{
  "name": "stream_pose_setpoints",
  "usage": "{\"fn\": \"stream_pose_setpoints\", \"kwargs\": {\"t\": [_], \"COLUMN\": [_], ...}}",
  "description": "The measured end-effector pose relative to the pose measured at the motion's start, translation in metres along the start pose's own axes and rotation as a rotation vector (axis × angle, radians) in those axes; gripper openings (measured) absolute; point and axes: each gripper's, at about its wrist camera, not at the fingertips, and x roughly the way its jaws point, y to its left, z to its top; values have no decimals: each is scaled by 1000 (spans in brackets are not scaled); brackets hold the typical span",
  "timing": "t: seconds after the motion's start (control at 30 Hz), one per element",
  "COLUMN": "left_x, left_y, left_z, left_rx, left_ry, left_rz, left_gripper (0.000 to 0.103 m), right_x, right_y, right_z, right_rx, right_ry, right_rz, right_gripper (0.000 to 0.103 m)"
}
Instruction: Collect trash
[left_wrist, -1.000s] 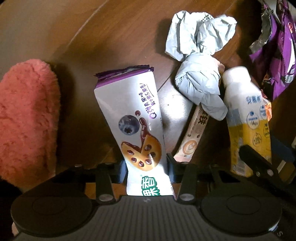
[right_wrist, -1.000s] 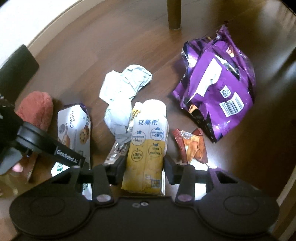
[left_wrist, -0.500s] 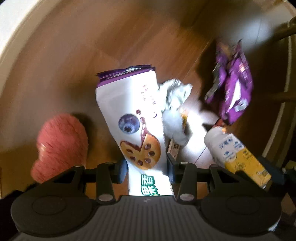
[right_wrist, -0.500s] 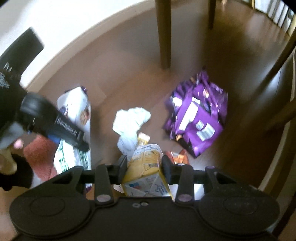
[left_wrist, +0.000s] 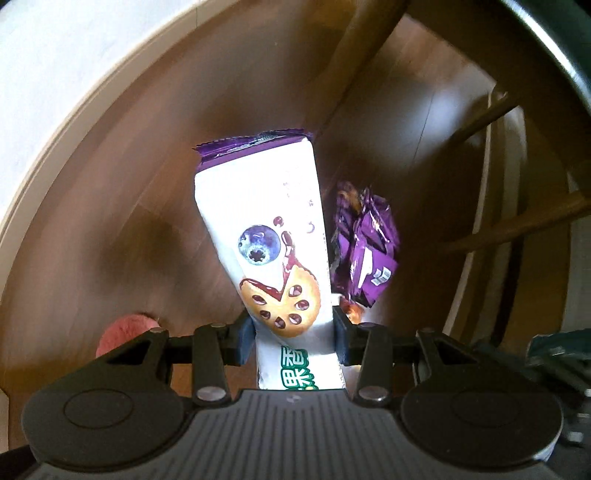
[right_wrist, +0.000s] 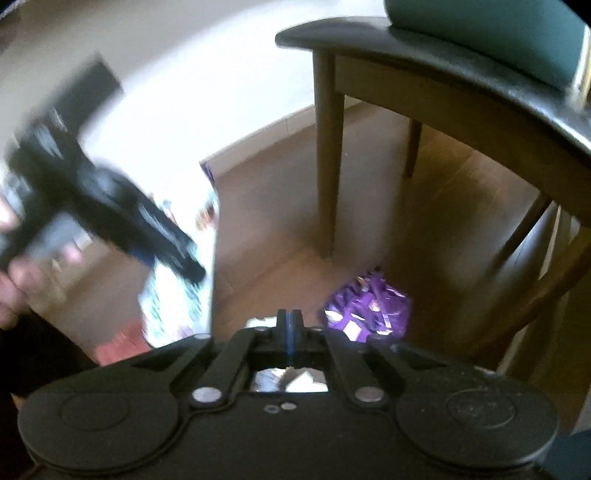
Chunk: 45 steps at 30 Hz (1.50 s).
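Cookie wrapper (left_wrist: 266, 236), glossy white film with purple crimped end, blueberry and biscuit print, sticks up clamped between left tool (left_wrist: 294, 341) pads. Purple foil bag (left_wrist: 365, 251), crinkled, lies on wooden floor (left_wrist: 110, 221) below. Right tool (right_wrist: 290, 326) fingers together, nothing between them.

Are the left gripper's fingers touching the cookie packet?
Touching. In the left wrist view, both fingers of the left gripper press against the sides of the cookie packet, holding it up off the floor.

A dark wooden table (right_wrist: 424, 70) stands on brown wood flooring (right_wrist: 280, 206), a white wall (right_wrist: 192, 74) behind it.
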Motion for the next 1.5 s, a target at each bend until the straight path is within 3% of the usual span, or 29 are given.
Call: {"fn": "stream_pose_setpoints", "kwargs": {"t": [0.23,0.3,0.4,0.53,0.6,0.73,0.8,1.0,1.17,1.3,1.5], "left_x": [8,4,4,-4,-4,8,14,20,31,24,27], "left_y": [16,19,24,26,27,32,32,24,7,-14,-10], "left_z": [-3,-6,-10,-18,-20,-23,-27,-35,-33,-41,-37], "left_rx": [-44,-27,-28,25,40,23,29,71,76,179,156], "left_ry": [16,24,35,14,16,74,99,114,179,137,162], "left_rz": [-51,-37,-54,-53,-41,-50,-55,-51,-117,-112,-127], "left_gripper": [42,42,42,42,42,42,42,42,42,42,42], "right_x": [76,102,136,176,186,201,206,218,214,208,213], "right_y": [-28,-28,-14,19,32,62,77,110,130,143,140], "right_z": [-45,-62,-83,-115,-133,-165,-179,-215,-240,-267,-291], "right_rx": [63,51,-61,-226,-274,-355,-396,-484,-491,-478,-378], "right_ry": [212,287,382,513,573,664,696,776,825,896,954], "right_rz": [58,109,200,322,395,505,535,596,637,671,715], "right_gripper": [22,37,52,60,69,74,79,80,81,81,81]}}
